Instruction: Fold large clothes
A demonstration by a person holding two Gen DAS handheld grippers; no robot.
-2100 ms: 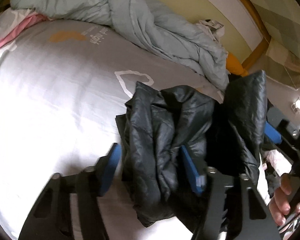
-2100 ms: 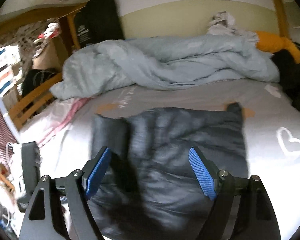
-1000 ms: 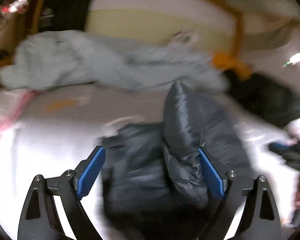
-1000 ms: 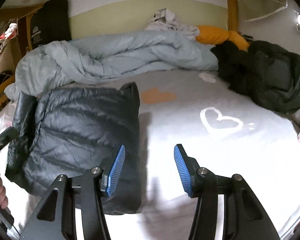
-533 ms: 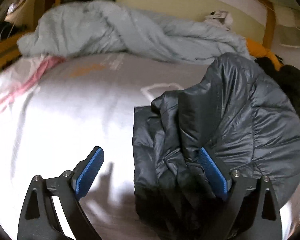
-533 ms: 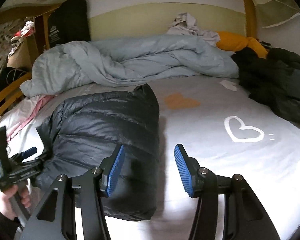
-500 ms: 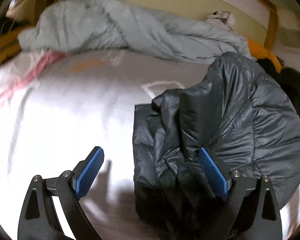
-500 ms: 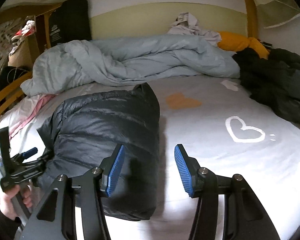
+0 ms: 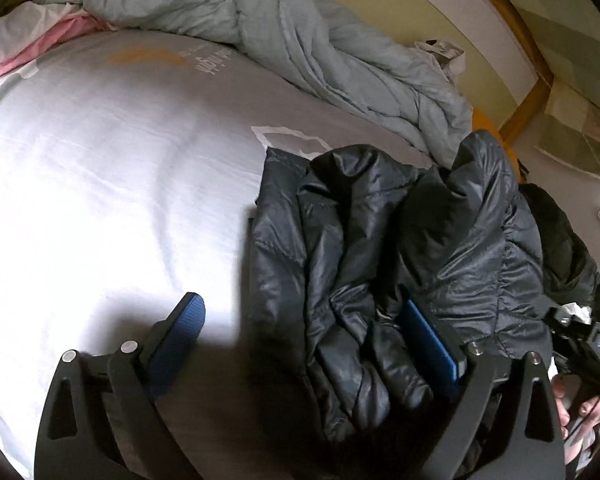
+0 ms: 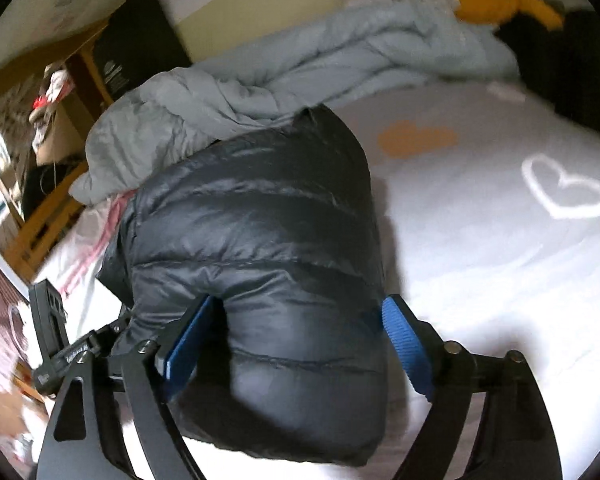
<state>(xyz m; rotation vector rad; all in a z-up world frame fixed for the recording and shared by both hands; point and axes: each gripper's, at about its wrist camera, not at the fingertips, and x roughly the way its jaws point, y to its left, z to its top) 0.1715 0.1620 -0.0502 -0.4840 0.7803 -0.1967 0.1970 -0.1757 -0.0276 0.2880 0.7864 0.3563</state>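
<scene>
The puffy black quilted down jacket [image 10: 268, 264] lies folded into a bundle at centre frame on the white heart-printed bedsheet [image 10: 500, 264]. The right gripper [image 10: 300, 340], jaws just widened, straddles its near end without visibly squeezing. The left gripper [image 9: 308, 344] stands spread, the bundle's loose folds between its pads. Next probably comes gathering and flattening. The crumpled pale-blue duvet [image 9: 300, 40] crowds the upper frame.
</scene>
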